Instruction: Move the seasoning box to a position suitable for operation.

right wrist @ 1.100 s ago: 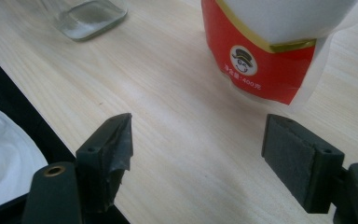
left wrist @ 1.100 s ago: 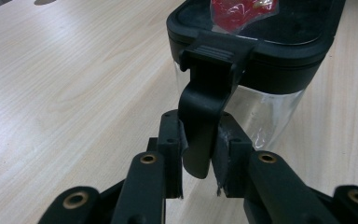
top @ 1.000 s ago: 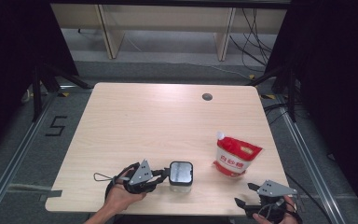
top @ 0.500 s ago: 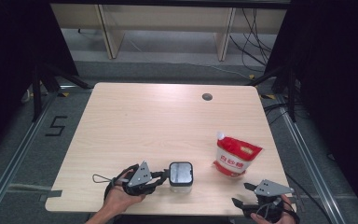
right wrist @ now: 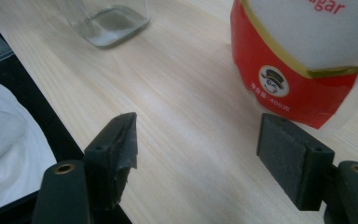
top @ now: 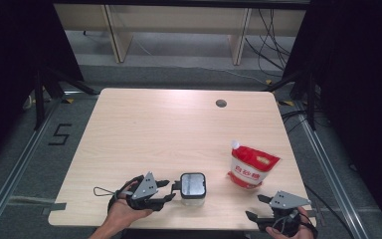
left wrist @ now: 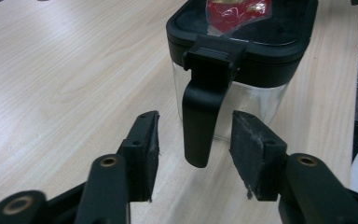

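Observation:
A clear glass jar (top: 193,186) with a black lid stands near the table's front edge. In the left gripper view its lid (left wrist: 242,42) has a black latch (left wrist: 200,116) hanging down the side. My left gripper (top: 171,191) lies to the jar's left, pointing at it. Its jaws have just been opening, and the latch sits between the pads (left wrist: 142,149) with a gap on each side. A red and white sugar pouch (top: 251,167) stands to the right. My right gripper (top: 255,208) is open at the front right edge, just short of the pouch (right wrist: 303,70).
The light wooden table (top: 169,129) has a round cable hole (top: 221,103) at the back right. Dark floor, rails and a shelf frame surround it. The right gripper view has the jar's glass base (right wrist: 107,18) at top left and something white (right wrist: 9,154) below the table edge.
My left gripper's jaws have spread apart beside the jar. The jar and the pouch stay where they were. The right gripper has hardly moved.

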Demonstrator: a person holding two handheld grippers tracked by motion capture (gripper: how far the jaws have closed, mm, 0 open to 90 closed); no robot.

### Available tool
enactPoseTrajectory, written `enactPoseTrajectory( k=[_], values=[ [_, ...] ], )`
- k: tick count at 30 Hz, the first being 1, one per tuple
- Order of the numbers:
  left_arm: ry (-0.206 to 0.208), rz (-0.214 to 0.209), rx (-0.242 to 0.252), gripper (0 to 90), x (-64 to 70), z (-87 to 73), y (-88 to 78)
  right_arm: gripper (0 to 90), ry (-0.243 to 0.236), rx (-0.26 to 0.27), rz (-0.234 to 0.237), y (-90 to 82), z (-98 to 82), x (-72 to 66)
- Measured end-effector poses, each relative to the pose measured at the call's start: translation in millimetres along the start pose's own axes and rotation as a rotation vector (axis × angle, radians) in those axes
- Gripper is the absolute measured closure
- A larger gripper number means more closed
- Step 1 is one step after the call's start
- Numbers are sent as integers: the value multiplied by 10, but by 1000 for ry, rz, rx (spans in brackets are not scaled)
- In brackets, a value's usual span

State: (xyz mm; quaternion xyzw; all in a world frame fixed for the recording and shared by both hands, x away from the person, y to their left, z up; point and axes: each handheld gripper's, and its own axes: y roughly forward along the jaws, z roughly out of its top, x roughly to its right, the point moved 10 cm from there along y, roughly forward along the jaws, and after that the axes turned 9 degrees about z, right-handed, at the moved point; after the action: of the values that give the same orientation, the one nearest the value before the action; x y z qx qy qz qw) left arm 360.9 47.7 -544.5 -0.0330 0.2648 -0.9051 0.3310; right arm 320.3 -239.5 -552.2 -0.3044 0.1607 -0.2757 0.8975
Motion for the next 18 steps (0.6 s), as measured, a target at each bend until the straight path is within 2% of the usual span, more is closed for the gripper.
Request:
enactPoseTrajectory(
  k=[1, 2, 3, 4, 10, 12, 18],
  values=[
    [-9, -5, -7, 482, 10, 1, -17, 302, -1, -2, 3, 6, 2, -8],
    [-4, 4, -9, 471, -2, 9, -34, 306, 28, -4, 11, 11, -4, -44],
    [-10, 9, -6, 462, -3, 24, -51, 310, 19, -3, 23, 19, 0, -53],
    [-10, 9, -6, 462, -3, 24, -51, 310, -13, -1, 17, 20, 9, -25],
    [4, 10, 8, 440, -53, 130, -155, 317, -7, -2, 22, 27, -5, -13],
    [-36, 19, 13, 439, -54, 153, -179, 322, -1, 1, 19, 19, -4, -7],
    [-41, 17, 42, 450, -56, 258, -262, 328, -22, 1, 18, 38, 14, -22]
  ],
)
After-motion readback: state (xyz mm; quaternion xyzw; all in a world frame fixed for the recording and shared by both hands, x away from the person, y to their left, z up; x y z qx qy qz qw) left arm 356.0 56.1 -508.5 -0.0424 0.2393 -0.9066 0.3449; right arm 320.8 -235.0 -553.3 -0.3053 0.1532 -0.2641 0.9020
